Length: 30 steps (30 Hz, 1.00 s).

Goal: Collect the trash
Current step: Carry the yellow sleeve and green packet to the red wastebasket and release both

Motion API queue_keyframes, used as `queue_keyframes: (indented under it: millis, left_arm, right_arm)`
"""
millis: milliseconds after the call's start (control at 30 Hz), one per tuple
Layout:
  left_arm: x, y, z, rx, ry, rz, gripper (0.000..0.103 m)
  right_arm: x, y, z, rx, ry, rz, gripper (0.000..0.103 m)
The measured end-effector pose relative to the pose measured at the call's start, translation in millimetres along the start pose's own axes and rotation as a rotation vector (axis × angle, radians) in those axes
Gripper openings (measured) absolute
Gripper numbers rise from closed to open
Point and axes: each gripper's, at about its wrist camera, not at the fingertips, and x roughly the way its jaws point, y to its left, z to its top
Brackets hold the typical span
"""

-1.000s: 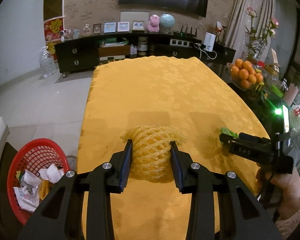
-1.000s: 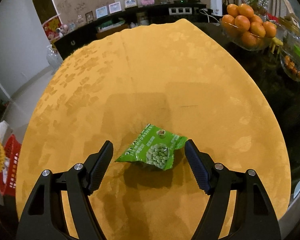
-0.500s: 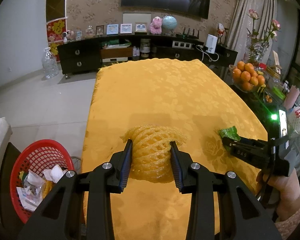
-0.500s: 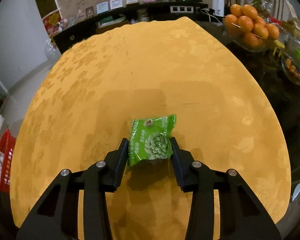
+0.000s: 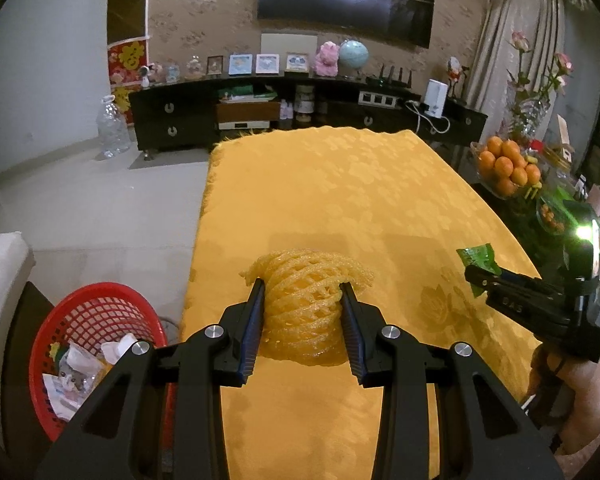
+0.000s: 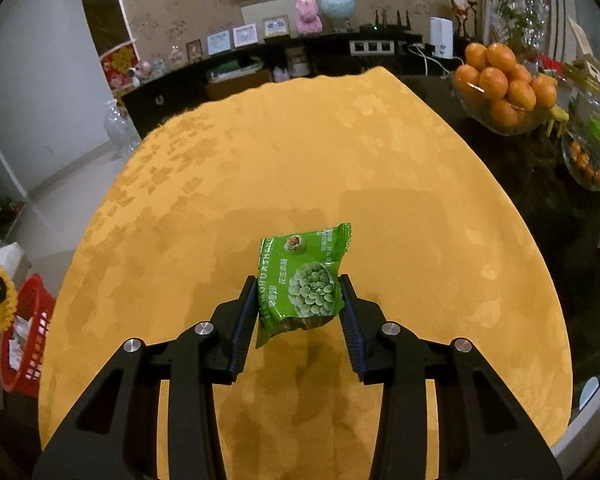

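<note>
Pinching the yellow foam net [image 5: 303,304], the left gripper [image 5: 303,322] has both pads pressed into its sides above the yellow tablecloth [image 5: 340,200]. The right gripper [image 6: 299,306] clamps the green snack packet [image 6: 304,280], lifted clear of the cloth. The glossy packet could slide out of its edge-on hold. The red basket [image 5: 96,320] waits left of the tongs, below the table edge.

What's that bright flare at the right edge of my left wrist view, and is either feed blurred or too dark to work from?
Left wrist view: the flare is a green-white light on the right gripper, washing out only that spot; foam net sharp. Right wrist view: dim warm light, green snack packet crisp with print readable, a soft shadow on the tablecloth beneath it. Both show fisheye bending and dark corners.
</note>
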Motion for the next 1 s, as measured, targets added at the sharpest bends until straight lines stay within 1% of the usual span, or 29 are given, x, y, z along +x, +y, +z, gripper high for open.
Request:
queue_keyframes:
  millis: [267, 600, 767, 1000]
  left_arm:
    - [-14, 8, 9, -0.007, -0.046, 0.041, 0.034]
    - [-34, 29, 17, -0.029, -0.101, 0.11, 0.034]
    - [-47, 49, 18, -0.059, -0.121, 0.152, 0.034]
    - [-60, 82, 18, -0.115, -0.127, 0.218, 0.034]
  right_arm:
    - [-24, 25, 12, -0.035, -0.057, 0.051, 0.039]
    - [-56, 63, 26, -0.105, -0.132, 0.118, 0.039]
    - [-65, 83, 30, -0.133, -0.148, 0.159, 0.039]
    - [-70, 126, 33, -0.198, -0.153, 0.222, 0.039]
